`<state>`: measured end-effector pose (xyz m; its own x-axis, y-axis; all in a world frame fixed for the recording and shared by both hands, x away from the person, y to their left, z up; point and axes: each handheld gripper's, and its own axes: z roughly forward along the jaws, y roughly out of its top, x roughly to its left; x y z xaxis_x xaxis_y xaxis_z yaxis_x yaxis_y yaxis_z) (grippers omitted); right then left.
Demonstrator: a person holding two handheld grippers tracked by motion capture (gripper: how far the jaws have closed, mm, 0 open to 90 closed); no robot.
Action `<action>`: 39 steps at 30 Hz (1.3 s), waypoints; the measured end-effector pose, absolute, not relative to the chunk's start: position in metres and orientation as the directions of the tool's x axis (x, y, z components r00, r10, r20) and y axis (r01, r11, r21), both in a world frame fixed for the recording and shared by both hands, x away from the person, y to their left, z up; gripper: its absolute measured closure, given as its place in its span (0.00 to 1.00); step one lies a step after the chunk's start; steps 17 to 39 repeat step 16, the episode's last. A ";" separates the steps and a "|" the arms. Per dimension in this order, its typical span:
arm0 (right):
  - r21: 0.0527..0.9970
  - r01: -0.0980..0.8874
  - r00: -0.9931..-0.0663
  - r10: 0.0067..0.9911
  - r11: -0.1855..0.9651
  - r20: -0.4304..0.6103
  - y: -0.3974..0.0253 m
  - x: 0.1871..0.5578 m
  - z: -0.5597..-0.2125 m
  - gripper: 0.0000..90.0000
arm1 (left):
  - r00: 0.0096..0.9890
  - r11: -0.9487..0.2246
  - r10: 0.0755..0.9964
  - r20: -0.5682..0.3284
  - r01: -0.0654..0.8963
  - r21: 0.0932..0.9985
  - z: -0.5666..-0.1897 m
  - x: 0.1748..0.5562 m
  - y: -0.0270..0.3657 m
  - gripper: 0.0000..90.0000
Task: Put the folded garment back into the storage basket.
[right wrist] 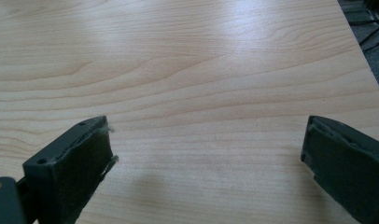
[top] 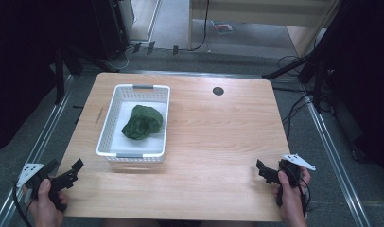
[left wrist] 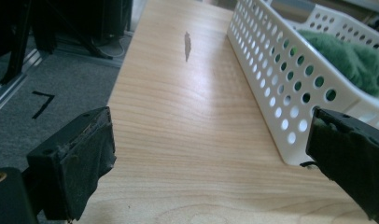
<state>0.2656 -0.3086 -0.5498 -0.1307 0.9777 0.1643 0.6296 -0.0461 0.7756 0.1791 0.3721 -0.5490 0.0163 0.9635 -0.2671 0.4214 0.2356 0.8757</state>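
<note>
A crumpled green cloth (top: 142,122) lies inside a white perforated basket (top: 109,124) on the left half of the wooden table (top: 218,137). In the left gripper view the basket's wall (left wrist: 276,74) runs along the right, with the green cloth (left wrist: 355,60) showing over its rim. My left gripper (top: 73,171) is at the table's near left corner, open, nothing between its jaws, just short of the basket. My right gripper (top: 264,171) hovers over the near right part of the table, open and holding nothing. Bare wood lies between its jaws (right wrist: 206,140).
A dark round hole (top: 218,91) sits near the table's far edge. A small dark mark (left wrist: 187,44) is on the wood left of the basket. Metal rails (top: 43,137) run along both sides of the table. Cables and stand legs (top: 299,66) lie on the floor beyond.
</note>
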 end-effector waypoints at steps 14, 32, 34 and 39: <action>0.772 0.634 -0.126 0.979 -0.046 0.162 -0.308 0.266 -0.550 0.02 | 0.029 0.231 0.962 -0.273 0.455 0.860 -0.554 0.185 0.368 0.02; 0.767 0.640 -0.125 0.980 -0.039 0.154 -0.307 0.266 -0.550 0.02 | 0.028 0.239 0.959 -0.283 0.457 0.857 -0.554 0.185 0.368 0.02; 0.767 0.640 -0.125 0.980 -0.039 0.154 -0.307 0.266 -0.550 0.02 | 0.028 0.239 0.959 -0.283 0.457 0.857 -0.554 0.185 0.368 0.02; 0.767 0.640 -0.125 0.980 -0.039 0.154 -0.307 0.266 -0.550 0.02 | 0.028 0.239 0.959 -0.283 0.457 0.857 -0.554 0.185 0.368 0.02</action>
